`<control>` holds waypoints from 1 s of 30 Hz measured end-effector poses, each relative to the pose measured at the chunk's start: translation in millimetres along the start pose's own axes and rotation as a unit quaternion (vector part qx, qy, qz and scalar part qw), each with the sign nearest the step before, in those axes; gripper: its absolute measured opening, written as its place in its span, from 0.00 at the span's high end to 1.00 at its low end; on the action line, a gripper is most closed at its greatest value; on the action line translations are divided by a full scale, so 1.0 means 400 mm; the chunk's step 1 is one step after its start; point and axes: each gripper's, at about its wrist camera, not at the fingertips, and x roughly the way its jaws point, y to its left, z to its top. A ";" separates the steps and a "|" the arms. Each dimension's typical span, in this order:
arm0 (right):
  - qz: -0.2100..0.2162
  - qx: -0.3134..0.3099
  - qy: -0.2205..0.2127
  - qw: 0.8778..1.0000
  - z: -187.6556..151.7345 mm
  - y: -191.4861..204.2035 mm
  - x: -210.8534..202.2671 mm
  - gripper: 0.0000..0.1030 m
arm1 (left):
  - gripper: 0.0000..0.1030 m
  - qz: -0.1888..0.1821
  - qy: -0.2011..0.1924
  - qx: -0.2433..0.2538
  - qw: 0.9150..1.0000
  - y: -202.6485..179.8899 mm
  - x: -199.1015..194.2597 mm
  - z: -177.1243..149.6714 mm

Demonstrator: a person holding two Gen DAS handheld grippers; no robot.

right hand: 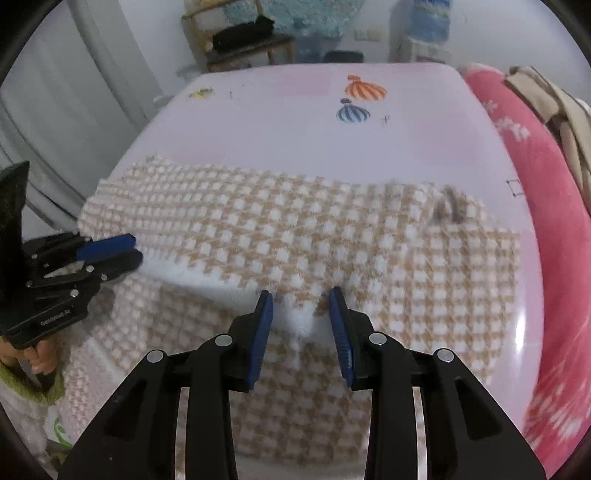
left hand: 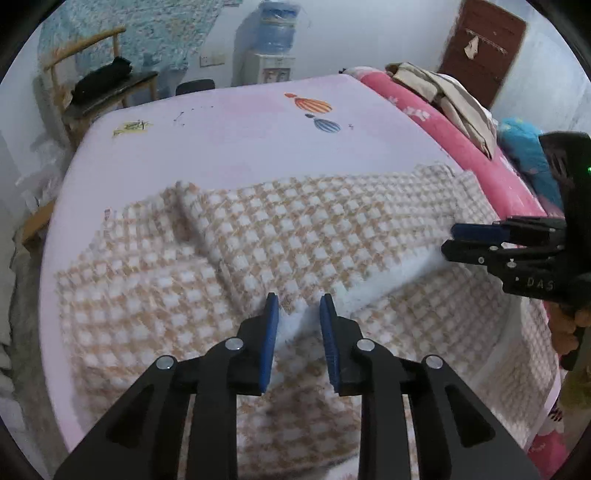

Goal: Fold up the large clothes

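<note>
Checked garment (left hand: 295, 236) lies on the pink-sheeted bed (left hand: 229, 140), upper part folded over toward the near side. Left gripper (left hand: 298, 306) and right gripper (right hand: 301, 302): jaws spread, white folded edge between pads, not pinched. Judgement: lift both clear w/o snagging, then smooth crease.

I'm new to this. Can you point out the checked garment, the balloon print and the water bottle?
Garment (left hand: 295, 236): left wrist view, folded top layer.
Balloon print (right hand: 365, 89): right wrist view, orange balloon.
Water bottle (left hand: 275, 31): left wrist view, blue body.
</note>
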 end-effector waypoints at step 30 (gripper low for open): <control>0.013 0.057 -0.027 0.998 -0.402 0.203 -0.122 0.08 | 0.10 0.078 -0.022 -0.028 0.996 -0.082 -0.165 -0.405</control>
